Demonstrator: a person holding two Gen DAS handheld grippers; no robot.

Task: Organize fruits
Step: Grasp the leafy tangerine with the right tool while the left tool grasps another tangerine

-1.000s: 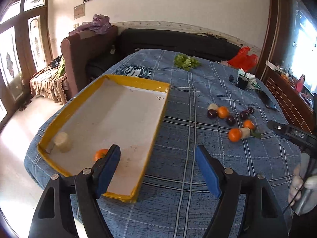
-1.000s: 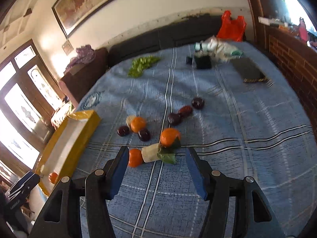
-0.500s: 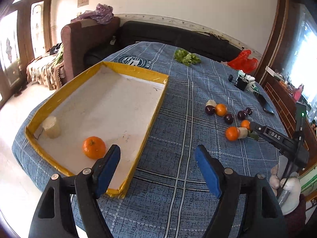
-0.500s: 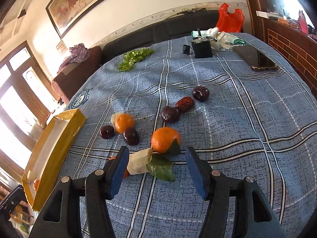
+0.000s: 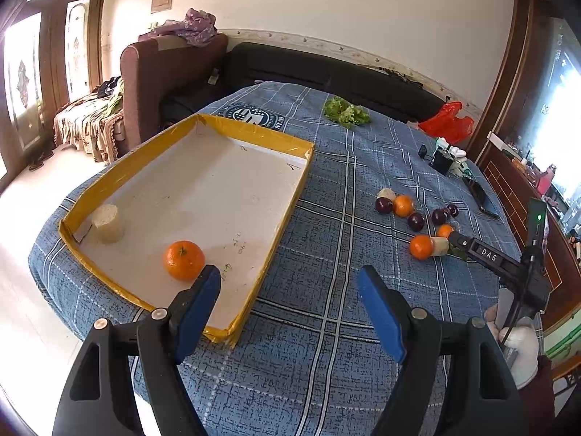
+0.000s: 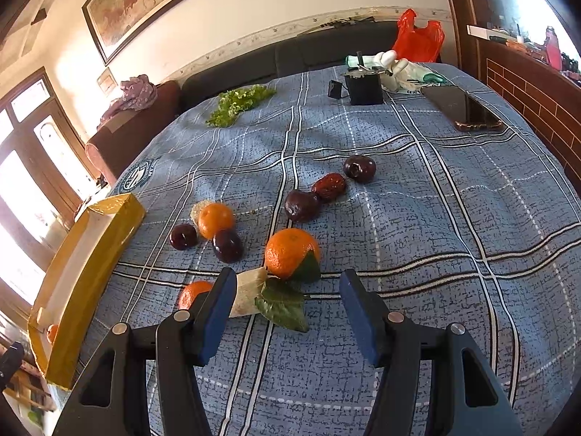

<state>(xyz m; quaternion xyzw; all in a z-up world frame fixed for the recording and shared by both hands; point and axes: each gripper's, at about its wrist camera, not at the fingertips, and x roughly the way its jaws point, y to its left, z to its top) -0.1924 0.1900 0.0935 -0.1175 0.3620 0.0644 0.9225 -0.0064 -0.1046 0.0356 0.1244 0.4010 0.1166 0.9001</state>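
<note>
Yellow tape edges the tray (image 5: 279, 214), which lies on the blue cloth (image 5: 326, 327) at the table's near left, likely so fruit can be dropped in. From the left wrist, it holds one orange (image 5: 183, 260) near its front edge and a pale cylinder (image 5: 108, 223) in the near left corner; the rest of its white floor is bare. The left gripper (image 5: 288, 309) hangs above the tray's near corner, jaws apart and empty, probably waiting.

From the right wrist, the loose fruit lies well apart from the tray. The right gripper (image 6: 287, 310) hovers low with jaws apart and nothing clamped. A leaf (image 6: 285, 303) and a pale wedge (image 6: 248, 292) lie between its tips, and a leafy orange (image 6: 290, 252) sits just beyond, seemingly the next pick. Plums (image 6: 227, 245) and a date (image 6: 329, 186) lie farther back.
</note>
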